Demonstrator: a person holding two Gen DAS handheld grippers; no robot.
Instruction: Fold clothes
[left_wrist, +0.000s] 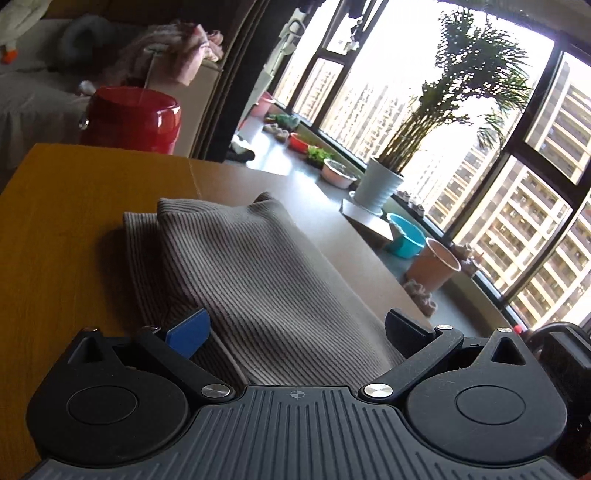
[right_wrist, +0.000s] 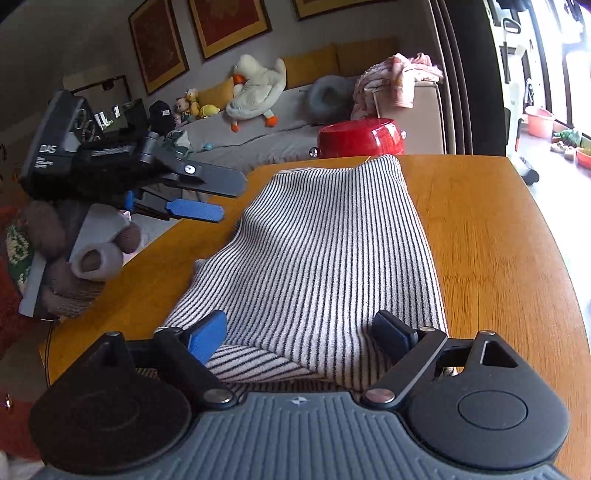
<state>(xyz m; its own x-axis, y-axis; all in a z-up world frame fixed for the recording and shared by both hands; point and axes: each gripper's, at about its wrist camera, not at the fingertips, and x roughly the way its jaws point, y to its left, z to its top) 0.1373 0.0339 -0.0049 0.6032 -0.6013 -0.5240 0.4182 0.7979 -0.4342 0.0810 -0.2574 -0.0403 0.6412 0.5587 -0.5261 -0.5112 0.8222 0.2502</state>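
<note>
A: Where's the garment?

B: Black-and-white striped knit garment (right_wrist: 325, 258) lies folded lengthwise on the orange-brown wooden table (right_wrist: 491, 258). Far end sits near the table's back edge, just in front of the glossy red round container (right_wrist: 360, 138) behind the table. Near end has a folded-over layer on top of a lower layer.

A: Right gripper?

B: Right gripper (right_wrist: 303, 338) is over the garment's near end, jaws spread wide. Blue-padded fingers (right_wrist: 207, 339) straddle the cloth, fabric lies between them, pads not pressing on it. Nothing held.

A: Left one?

B: Left gripper (left_wrist: 297, 332), own camera: jaws wide apart too, same striped cloth (left_wrist: 258, 277) between the fingers, no pinch visible. In the right wrist view it shows from the side (right_wrist: 207, 201), at the garment's left, over the table's left edge, fingers parted, nothing between the tips.

A: Anything else around the table?

B: Left of the table: a person's hand in a brown knit glove (right_wrist: 74, 258) under the left tool. Behind the table: grey sofa (right_wrist: 258, 129) with a white plush goose (right_wrist: 258, 88) and a pink cloth pile (right_wrist: 395, 77). Left wrist view, right of the table: window ledge with a potted palm in a white ribbed pot (left_wrist: 380, 184) and a teal plastic basin (left_wrist: 406, 236).
</note>
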